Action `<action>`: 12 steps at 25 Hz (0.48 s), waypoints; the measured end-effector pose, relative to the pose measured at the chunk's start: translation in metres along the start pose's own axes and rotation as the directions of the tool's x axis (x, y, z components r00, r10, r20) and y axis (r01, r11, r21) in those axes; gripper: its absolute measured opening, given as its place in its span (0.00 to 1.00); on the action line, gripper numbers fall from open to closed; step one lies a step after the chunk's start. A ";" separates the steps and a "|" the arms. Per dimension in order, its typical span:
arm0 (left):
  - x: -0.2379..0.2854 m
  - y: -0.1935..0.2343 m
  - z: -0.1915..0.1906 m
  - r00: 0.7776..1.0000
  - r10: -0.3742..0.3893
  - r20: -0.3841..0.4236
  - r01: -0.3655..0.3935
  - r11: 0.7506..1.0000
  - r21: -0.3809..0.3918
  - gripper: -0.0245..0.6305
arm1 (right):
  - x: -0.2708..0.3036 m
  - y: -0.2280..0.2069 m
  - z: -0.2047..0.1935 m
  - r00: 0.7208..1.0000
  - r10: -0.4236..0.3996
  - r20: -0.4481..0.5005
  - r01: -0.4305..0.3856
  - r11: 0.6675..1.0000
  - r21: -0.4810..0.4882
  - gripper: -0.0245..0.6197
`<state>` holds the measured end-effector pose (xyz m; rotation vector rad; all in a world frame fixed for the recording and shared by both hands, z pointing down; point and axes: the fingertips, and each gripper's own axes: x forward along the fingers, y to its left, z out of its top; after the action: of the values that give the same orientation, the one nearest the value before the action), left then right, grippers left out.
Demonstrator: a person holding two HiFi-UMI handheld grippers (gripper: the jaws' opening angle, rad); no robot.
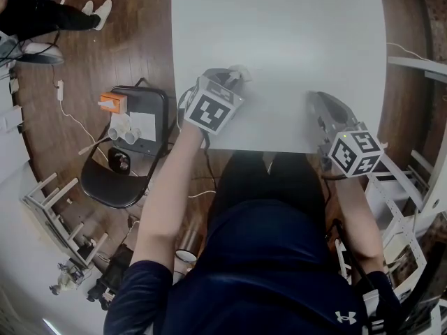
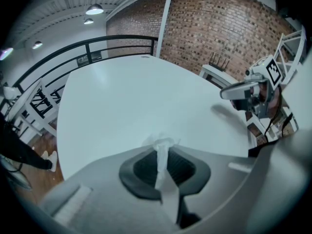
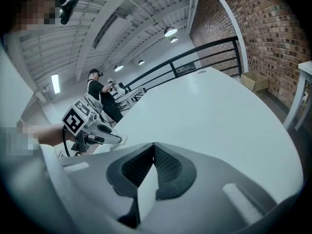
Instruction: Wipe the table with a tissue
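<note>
In the head view, the left gripper (image 1: 235,81) reaches over the near-left part of the white desk (image 1: 279,26), close to its left edge. A crumpled white tissue (image 1: 240,70) sticks out at its tip, low against the top, which suits a wiping stroke. The right gripper (image 1: 316,102) lies near the desk's near-right corner, well apart from the tissue, and seems only to be parked out of the way. In the left gripper view, the jaws are pinched together on the tissue (image 2: 162,147). A thin strip of it runs down between the pads and a ruffled tuft shows past the tips toward the desk surface. The firm hold looks meant to keep the paper from slipping as it is dragged. The rest of the desk ahead is bare. In the right gripper view, the jaws meet with nothing between them, so this gripper is closed and empty. It points along the desk toward the far edge, with the left gripper off to its side.
</note>
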<state>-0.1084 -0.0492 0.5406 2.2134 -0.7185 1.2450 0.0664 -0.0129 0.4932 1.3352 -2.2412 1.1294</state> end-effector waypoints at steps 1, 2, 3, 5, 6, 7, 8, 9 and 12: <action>-0.001 0.003 -0.004 1.000 0.004 -0.009 -0.004 1.000 -0.007 0.07 | 0.001 0.001 0.000 1.000 0.000 0.000 0.000 1.000 0.000 0.05; -0.001 0.006 -0.008 1.000 0.006 -0.016 -0.007 1.000 -0.014 0.07 | 0.002 0.001 0.001 1.000 0.000 0.000 0.000 1.000 0.001 0.05; -0.002 0.008 -0.009 1.000 0.008 -0.021 -0.008 1.000 -0.018 0.07 | 0.004 0.002 0.001 1.000 0.000 -0.001 0.000 1.000 0.001 0.05; -0.003 0.009 -0.008 1.000 0.005 -0.017 -0.005 1.000 -0.017 0.07 | 0.004 0.002 0.001 1.000 0.000 -0.001 0.000 1.000 0.002 0.05; -0.003 0.008 -0.007 1.000 0.001 -0.012 -0.001 1.000 -0.021 0.07 | 0.004 0.002 0.002 1.000 0.000 0.000 0.000 1.000 0.002 0.05; -0.003 0.008 -0.007 1.000 -0.002 -0.010 0.001 1.000 -0.030 0.07 | 0.004 0.002 0.002 1.000 0.000 0.000 0.000 1.000 0.003 0.05; -0.004 0.008 -0.007 1.000 -0.004 -0.010 0.003 0.999 -0.047 0.07 | 0.004 0.002 0.002 1.000 0.001 0.000 -0.001 1.000 0.003 0.05; -0.005 0.008 -0.007 1.000 -0.009 -0.005 0.009 0.998 -0.066 0.07 | 0.004 0.002 0.003 1.000 0.001 0.001 -0.001 1.000 0.004 0.05; -0.011 0.004 0.008 0.999 -0.031 0.045 0.035 0.995 -0.096 0.07 | 0.001 -0.001 0.004 1.000 0.000 0.005 0.000 1.000 0.010 0.05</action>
<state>-0.1109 -0.0552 0.5280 2.1701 -0.7407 1.1257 0.0670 -0.0170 0.4918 1.3432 -2.2420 1.1396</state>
